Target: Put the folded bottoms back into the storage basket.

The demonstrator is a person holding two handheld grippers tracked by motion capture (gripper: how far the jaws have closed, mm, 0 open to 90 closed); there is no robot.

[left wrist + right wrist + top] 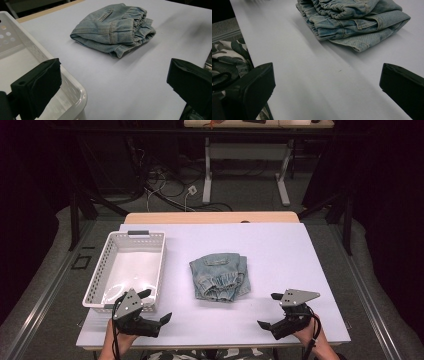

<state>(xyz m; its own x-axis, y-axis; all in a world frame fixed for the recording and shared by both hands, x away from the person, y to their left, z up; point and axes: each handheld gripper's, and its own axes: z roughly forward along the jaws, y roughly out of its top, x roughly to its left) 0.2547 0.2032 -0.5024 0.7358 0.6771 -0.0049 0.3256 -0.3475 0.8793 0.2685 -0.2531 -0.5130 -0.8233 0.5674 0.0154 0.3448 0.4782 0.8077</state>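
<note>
A folded pale-blue denim garment (pixel 220 276) lies in the middle of the white table (pixel 280 250). My left gripper (pixel 156 305) is held near the front left edge, beside the basket's near corner, jaws wide apart with nothing between them. In the left gripper view the denim garment (pixel 112 27) lies ahead, beyond the open left gripper (pixel 114 72). My right gripper (pixel 269 310) is at the front right, open and empty, pointing toward the garment. From the right gripper view the denim garment (pixel 354 20) shows its elastic waistband, well ahead of the right gripper (pixel 327 75).
A white perforated plastic basket (pixel 98 279) stands empty at the table's left; its near rim (pixel 72 85) lies just under my left jaw. Camouflage-patterned clothing (pixel 227 57) shows past the table's front edge. Beyond the far edge are cables and another table's legs (pixel 207 175).
</note>
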